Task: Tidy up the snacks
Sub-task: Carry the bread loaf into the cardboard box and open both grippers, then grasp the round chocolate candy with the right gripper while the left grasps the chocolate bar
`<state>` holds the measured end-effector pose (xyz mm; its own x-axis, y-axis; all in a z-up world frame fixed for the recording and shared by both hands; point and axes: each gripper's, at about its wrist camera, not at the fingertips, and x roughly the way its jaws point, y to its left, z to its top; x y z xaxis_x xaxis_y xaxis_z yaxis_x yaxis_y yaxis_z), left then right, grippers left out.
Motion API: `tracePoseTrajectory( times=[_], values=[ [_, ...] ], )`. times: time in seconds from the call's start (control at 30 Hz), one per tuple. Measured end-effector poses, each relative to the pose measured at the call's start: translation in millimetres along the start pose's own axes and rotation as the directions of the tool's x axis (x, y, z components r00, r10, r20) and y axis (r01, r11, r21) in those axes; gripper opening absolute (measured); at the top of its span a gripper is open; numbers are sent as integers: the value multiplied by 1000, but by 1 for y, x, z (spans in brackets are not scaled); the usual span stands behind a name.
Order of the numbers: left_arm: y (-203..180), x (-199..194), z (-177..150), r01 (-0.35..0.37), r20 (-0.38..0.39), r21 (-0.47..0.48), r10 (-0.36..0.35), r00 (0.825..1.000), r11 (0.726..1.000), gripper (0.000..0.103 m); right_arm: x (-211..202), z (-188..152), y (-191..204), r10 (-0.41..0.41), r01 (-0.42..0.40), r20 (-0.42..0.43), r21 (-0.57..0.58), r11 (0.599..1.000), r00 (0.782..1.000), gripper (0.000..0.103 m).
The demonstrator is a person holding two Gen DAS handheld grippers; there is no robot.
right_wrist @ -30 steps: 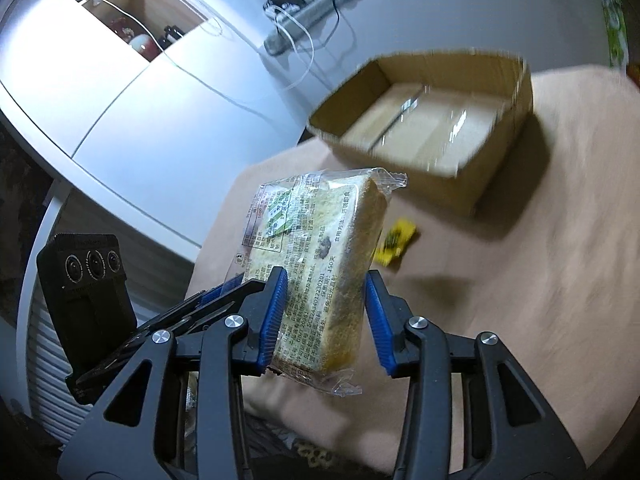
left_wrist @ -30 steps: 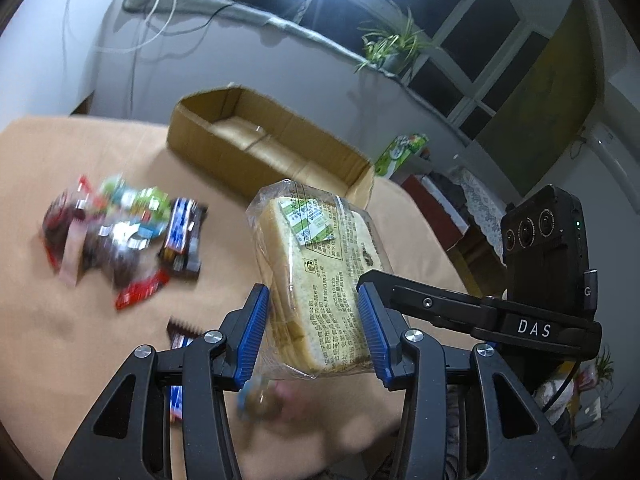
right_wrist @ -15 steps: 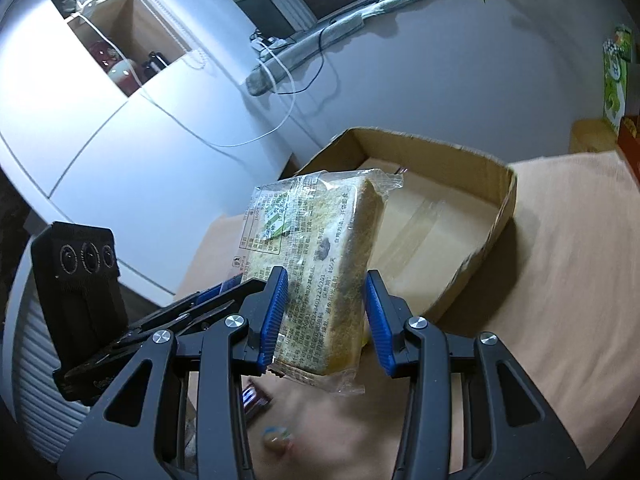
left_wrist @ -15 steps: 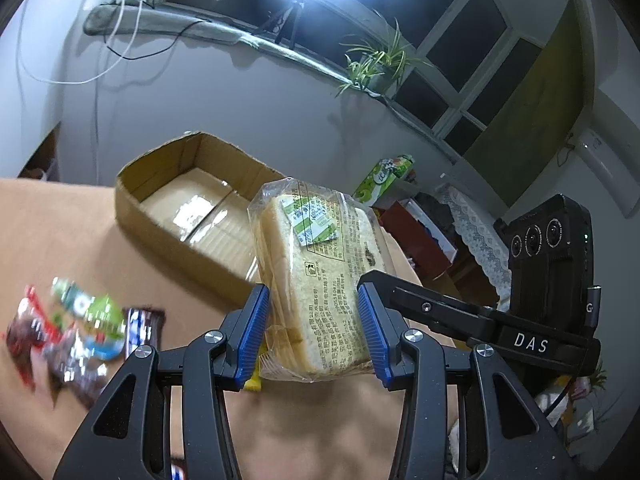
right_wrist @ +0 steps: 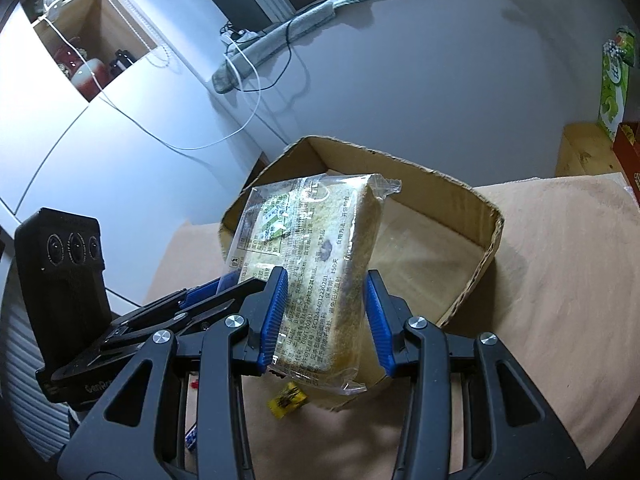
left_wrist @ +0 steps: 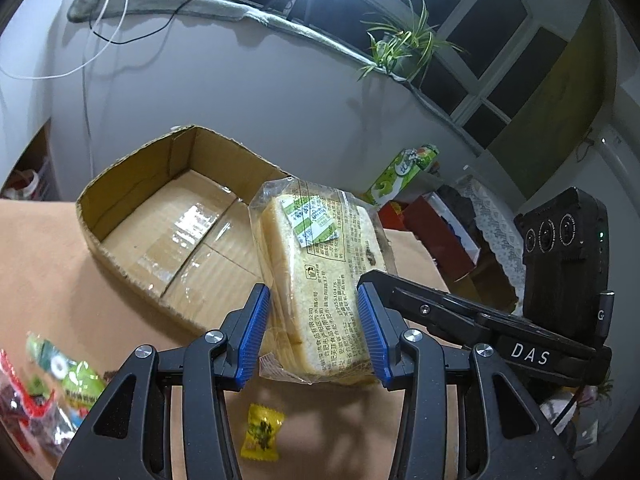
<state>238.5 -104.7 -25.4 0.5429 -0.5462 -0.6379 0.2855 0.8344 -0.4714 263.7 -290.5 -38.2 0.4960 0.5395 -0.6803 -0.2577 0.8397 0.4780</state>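
2 handheld grippers, the left gripper [left_wrist: 316,336] and the right gripper [right_wrist: 326,316], each have blue pads clamped on opposite ends of 1 wrapped bread loaf [left_wrist: 320,276], probably sharing the hold so the soft loaf stays level and unsquashed. The loaf hangs at frame centre above the near wall of the open cardboard box [left_wrist: 132,184]. Compared with 1 second earlier, the box looms larger and closer behind the loaf, the snack pile [left_wrist: 44,392] has slid to the lower left edge, and a yellow candy [left_wrist: 260,432] now lies below.
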Motion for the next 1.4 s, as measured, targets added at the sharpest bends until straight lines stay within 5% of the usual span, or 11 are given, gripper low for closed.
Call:
tracePoseTrajectory(
  times=[0.63, 1.1, 1.4],
  values=[
    [3, 1, 3, -63, -4, 14, 63, 998, 998, 43, -13, -5, -6, -86, 87, 45, -10, 996, 995, 45],
    [-2, -66, -13, -96, 93, 33, 93, 991, 995, 46, -61, -44, 42, -105, 130, 150, -168, 977, 983, 87],
    [12, -117, -52, -151, 133, 50, 143, 981, 987, 46, -75, -104, 75, -90, 119, 113, -283, 952, 990, 89]
  ],
)
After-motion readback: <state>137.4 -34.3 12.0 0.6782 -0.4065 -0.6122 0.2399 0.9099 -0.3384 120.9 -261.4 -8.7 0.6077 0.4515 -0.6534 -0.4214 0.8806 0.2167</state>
